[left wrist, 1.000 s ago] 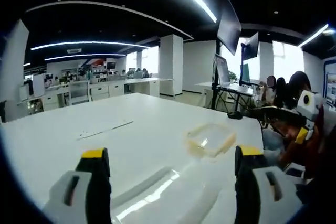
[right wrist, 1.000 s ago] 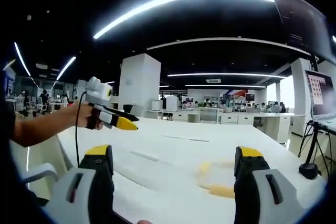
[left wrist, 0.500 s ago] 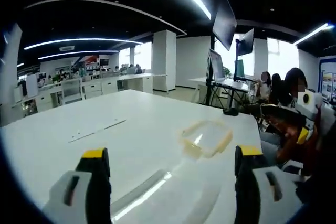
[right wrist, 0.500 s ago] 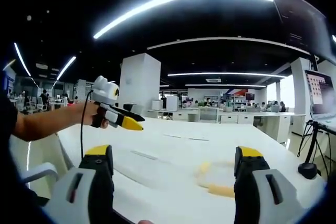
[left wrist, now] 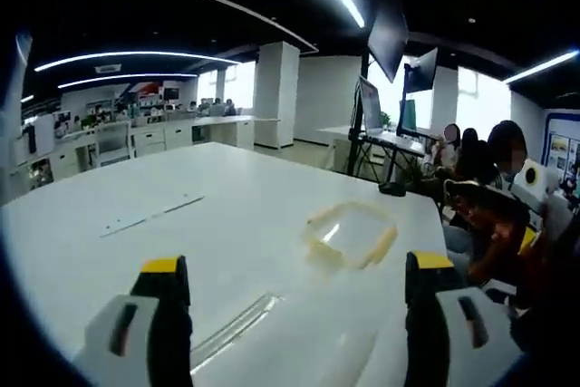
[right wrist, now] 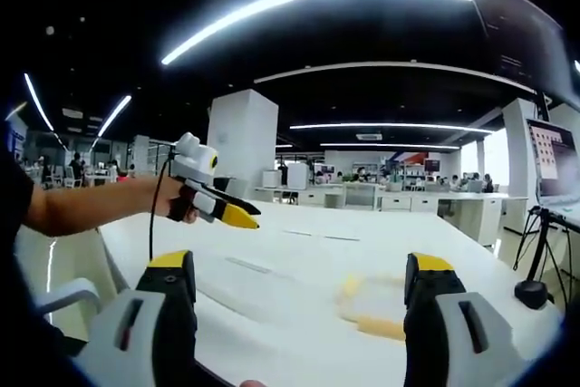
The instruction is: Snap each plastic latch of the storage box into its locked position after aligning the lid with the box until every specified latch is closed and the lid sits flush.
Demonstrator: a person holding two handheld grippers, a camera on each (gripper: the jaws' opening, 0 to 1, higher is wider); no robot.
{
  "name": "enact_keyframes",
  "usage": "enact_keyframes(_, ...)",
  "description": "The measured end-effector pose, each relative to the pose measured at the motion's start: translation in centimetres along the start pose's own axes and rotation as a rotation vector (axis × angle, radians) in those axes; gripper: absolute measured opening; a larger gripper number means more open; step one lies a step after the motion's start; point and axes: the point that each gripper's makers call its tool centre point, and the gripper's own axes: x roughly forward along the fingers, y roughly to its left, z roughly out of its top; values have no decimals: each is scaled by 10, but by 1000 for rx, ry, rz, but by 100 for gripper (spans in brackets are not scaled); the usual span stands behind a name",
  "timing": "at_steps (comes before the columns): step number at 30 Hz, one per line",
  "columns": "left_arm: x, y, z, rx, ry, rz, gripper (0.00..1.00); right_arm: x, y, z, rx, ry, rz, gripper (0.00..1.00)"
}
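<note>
The storage box [left wrist: 349, 235] is clear and shallow, with yellow latches on its sides, and it lies on the white table [left wrist: 208, 215]. It sits ahead of my left gripper [left wrist: 296, 265], a little to the right. That gripper's yellow-tipped jaws stand wide open and hold nothing. In the right gripper view the box [right wrist: 373, 307] lies low between the jaws of my right gripper [right wrist: 296, 265], which is also open and holding nothing. A hand holds the left gripper [right wrist: 241, 217] out over the table, left of the box. The latches are too small to read.
A thin pale strip [left wrist: 149, 215] lies on the table to the left. Monitors on a stand [left wrist: 385, 88] rise beyond the far edge, with seated people [left wrist: 489, 160] at the right. A tripod foot [right wrist: 535, 295] stands right of the table and a chair [right wrist: 63, 301] left.
In the right gripper view the left gripper has moved right, farther over the table. The left gripper view has shifted, so the box sits slightly lower and more central. Both grippers stay open.
</note>
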Motion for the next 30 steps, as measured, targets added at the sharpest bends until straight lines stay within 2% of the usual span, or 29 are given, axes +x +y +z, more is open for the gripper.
enact_keyframes(9,9,-11,1,5,19,-11,99,1,-3,-6,7,9,2,97)
enact_keyframes(14,16,-15,3,29,37,-25,99,1,-1,-2,11,-16,15,98)
enact_keyframes(19,25,-23,0,53,64,-75,99,3,-1,-2,9,-19,23,98)
enact_keyframes(30,38,-22,-1,46,76,-100,98,5,-6,-4,23,-28,23,98)
